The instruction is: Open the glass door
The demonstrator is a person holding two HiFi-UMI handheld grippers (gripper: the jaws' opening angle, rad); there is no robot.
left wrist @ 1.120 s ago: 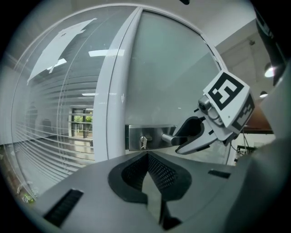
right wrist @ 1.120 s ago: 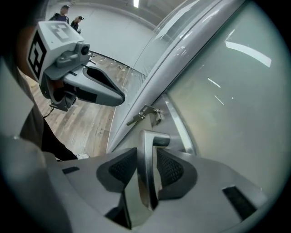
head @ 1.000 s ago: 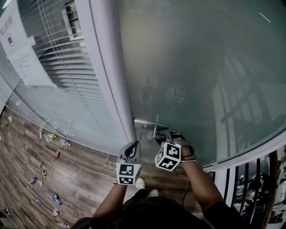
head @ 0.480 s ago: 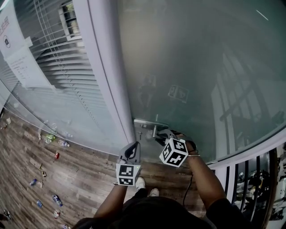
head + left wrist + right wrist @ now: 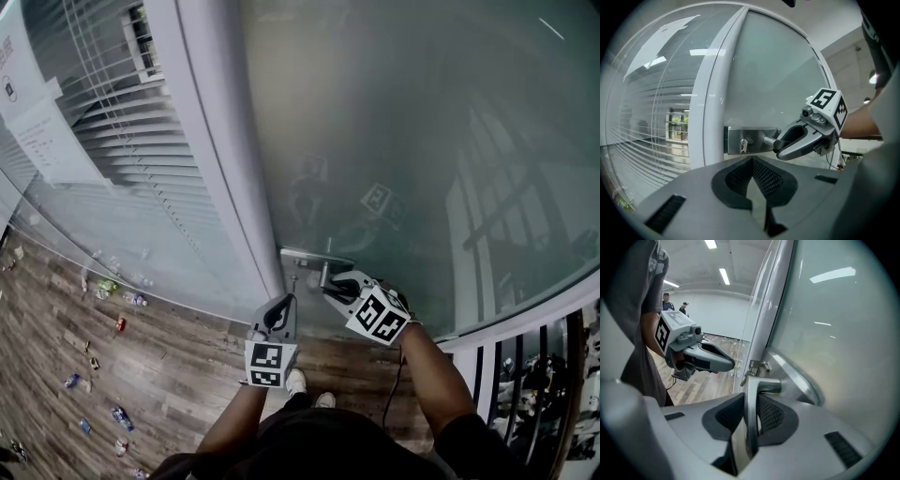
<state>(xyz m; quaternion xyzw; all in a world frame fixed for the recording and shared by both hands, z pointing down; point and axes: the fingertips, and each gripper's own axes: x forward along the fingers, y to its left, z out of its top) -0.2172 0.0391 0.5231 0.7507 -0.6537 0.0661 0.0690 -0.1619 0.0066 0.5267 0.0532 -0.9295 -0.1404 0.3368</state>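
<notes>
Your right gripper has just been closing its jaws, and they're now clamped on the door handle. It sits on the metal plate at the edge of the glass door, right beside the white frame. The left gripper hangs nearby, jaws together and empty. Looks like the unlatching step: next, press the handle down and swing the door, keeping the clamp firm.

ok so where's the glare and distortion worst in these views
Head view: fisheye bows the door frame; the frosted glass door carries faint reflections. Left gripper view: black vignette corners, lock plate sharp. Right gripper view: ceiling-light streaks glare on the glass, and the handle is soft up close.
</notes>
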